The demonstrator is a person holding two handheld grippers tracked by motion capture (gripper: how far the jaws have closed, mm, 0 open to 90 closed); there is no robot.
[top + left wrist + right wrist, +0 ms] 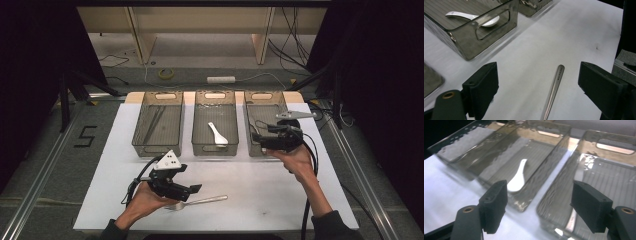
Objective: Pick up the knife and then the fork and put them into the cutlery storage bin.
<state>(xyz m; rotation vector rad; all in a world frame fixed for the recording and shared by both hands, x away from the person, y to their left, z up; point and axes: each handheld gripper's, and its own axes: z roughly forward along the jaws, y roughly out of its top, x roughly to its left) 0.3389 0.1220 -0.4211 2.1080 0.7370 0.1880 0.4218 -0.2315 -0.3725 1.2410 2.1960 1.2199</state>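
My jaws gape over the fork; the bins wait beyond.

My left gripper (192,189) is spread wide and holds nothing, its black block jaws straddling the slim, shiny metal fork (554,88), which lies flat on the white table (260,190) in front of the middle bin (215,147). That bin, smoky clear plastic with ribbed floor and cut-out handles, holds a white ceramic spoon (217,134). The bin left of it (157,145) holds thin dark sticks. My right gripper (257,139) is also released and empty, hovering at the near rim of the bin right of the middle one (599,172).
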